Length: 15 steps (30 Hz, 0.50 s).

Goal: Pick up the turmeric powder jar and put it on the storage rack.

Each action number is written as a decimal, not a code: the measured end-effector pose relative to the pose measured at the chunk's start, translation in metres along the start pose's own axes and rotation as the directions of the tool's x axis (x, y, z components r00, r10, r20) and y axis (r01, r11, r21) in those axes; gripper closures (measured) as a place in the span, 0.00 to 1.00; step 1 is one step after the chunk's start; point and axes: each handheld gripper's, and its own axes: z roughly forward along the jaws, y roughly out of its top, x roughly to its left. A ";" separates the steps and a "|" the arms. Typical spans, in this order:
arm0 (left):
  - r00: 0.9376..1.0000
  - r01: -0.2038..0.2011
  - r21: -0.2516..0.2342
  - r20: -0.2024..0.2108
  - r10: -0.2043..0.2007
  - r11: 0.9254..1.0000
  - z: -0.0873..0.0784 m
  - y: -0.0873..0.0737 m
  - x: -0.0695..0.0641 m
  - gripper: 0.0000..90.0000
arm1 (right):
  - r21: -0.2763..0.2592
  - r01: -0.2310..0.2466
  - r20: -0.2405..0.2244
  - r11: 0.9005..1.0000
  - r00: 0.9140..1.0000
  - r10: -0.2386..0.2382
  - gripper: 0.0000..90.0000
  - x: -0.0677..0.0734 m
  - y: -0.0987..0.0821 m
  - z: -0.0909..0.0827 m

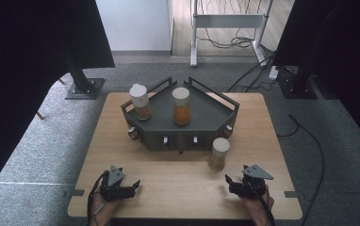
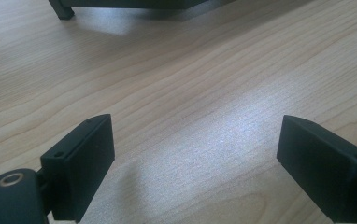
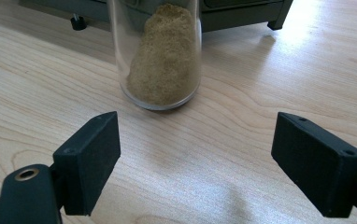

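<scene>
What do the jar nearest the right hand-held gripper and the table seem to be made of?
Jar: clear glass or plastic, glossy; the brown powder shows through its wall. Its pale lid looks matte, material unclear. Table: light wood or wood-look laminate, with visible grain and a soft sheen.

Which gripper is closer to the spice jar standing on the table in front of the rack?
Right. The right gripper sits just behind the jar, jaws open toward it. The left gripper is far off at the table's other side.

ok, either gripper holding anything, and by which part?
Nothing is held. Left gripper is open over bare table; right gripper is open, short of the jar.
</scene>
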 end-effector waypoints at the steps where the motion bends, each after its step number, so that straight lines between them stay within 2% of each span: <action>1: 1.000 0.001 0.000 0.000 -0.001 1.000 0.000 0.000 0.000 0.12 | 0.000 0.000 0.001 1.000 1.000 0.000 0.17 0.000 0.000 0.000; 15: 1.000 0.001 -0.004 0.000 -0.001 1.000 0.000 0.000 0.000 0.12 | -0.041 0.031 0.009 0.999 0.999 -0.031 0.17 0.008 0.007 -0.003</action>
